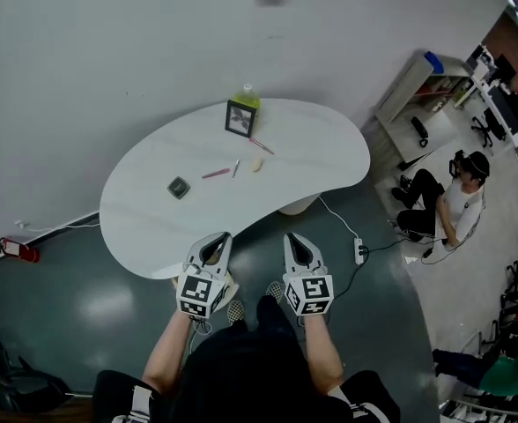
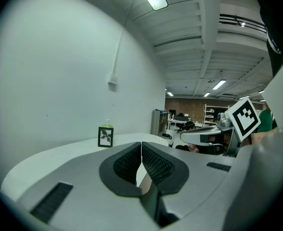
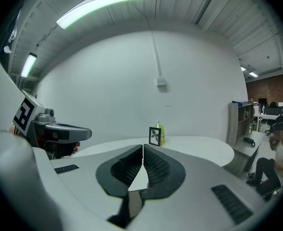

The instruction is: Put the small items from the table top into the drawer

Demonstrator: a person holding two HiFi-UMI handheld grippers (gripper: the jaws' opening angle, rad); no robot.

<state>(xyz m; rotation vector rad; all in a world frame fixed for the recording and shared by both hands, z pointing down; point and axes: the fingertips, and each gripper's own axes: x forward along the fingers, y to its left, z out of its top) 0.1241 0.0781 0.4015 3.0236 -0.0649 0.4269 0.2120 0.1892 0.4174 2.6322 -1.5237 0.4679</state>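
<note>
I am holding my left gripper (image 1: 217, 240) low at the near edge of the white table (image 1: 144, 227). Its jaws are pressed together with nothing between them, and I judge I am carrying it clenched because nothing is within reach yet. At about eleven o'clock from it, a small dark square piece (image 1: 179, 187) is lying flat on the top, the leftmost of the things I am meant to clear. Going right toward twelve o'clock, a pink pen (image 1: 216, 174), a short pale stick (image 1: 236, 167) and a cream lump (image 1: 257, 164) are lying close together in a loose row. A second pink pen (image 1: 261, 145) is lying just behind them. At the far edge a picture frame (image 1: 240, 118) is standing upright in front of a green bottle (image 1: 246, 98); both look too large to count as small items. My right gripper (image 1: 296, 240) is hanging beside the left one at the same height, likewise clenched and empty. Both are pointing at twelve o'clock, so either can go forward. The drawer is showing in no view, so I cannot tell where it is or whether it is open. At three o'clock, well apart from the table, a person (image 1: 448, 205) is sitting on the floor.
</note>
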